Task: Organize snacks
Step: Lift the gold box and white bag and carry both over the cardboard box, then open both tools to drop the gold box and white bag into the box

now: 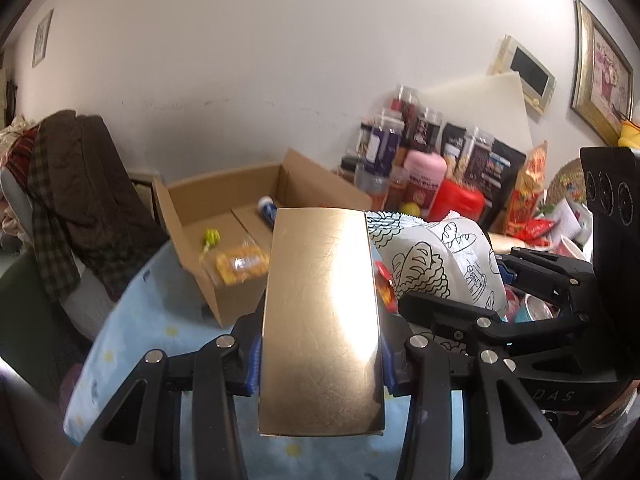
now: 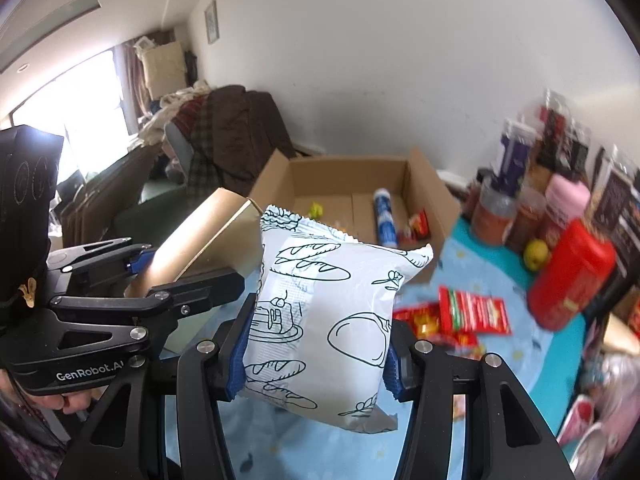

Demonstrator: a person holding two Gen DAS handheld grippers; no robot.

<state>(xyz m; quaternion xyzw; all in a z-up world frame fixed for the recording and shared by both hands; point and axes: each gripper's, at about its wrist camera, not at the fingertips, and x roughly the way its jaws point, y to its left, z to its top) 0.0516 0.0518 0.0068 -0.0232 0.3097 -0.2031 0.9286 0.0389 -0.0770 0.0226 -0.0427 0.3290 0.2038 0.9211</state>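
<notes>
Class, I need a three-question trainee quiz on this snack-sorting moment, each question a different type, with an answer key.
1. True or false: the left gripper has its jaws closed on a gold box.
2. Multiple choice: the right gripper holds
A. a red canister
B. a white packet printed with bread drawings
C. a yellow fruit
3. Fill in: the open cardboard box on the blue tablecloth already holds a blue-and-white ____ lying on its side.

Key:
1. True
2. B, the white packet
3. Tube
</notes>
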